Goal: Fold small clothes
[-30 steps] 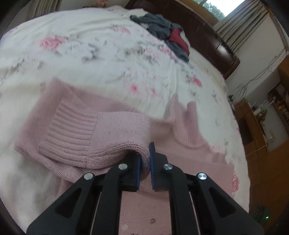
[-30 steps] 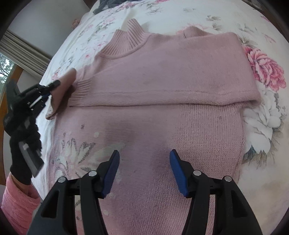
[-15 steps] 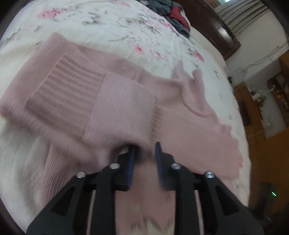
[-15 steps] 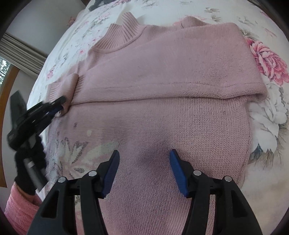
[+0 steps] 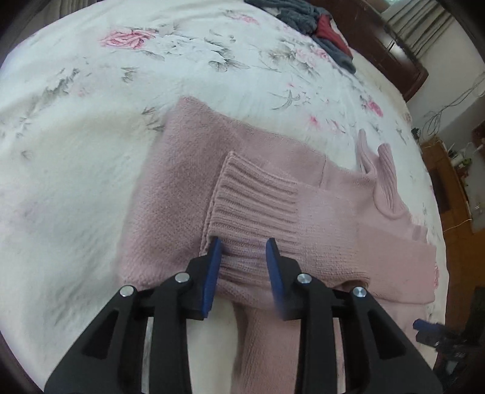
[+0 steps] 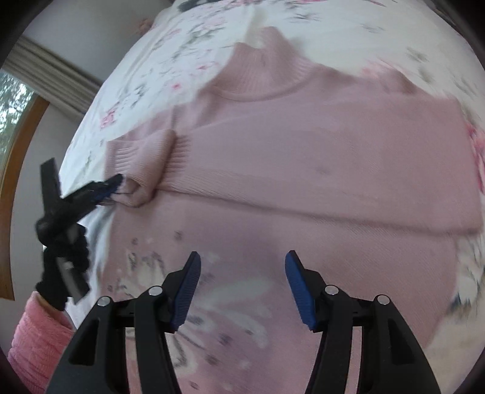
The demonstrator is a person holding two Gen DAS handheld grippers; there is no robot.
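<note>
On the floral bedspread [image 5: 91, 151], one pink sweater [image 6: 303, 169] is lying flat; only your left view is showing the grey-and-red clothes pile [image 5: 315, 27]. Your two grippers: the left gripper [image 5: 242, 256] is sitting part-spread around the folded ribbed cuff [image 5: 251, 203], the right gripper [image 6: 242, 275] is hovering wide apart.

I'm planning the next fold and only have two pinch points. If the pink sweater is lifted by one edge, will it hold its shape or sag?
The pink sweater will probably sag: its sleeve already drapes softly where folded. The thick knit looks fairly heavy, so expect stretching. The ribbed cuff should grip well in the left tool.
</note>
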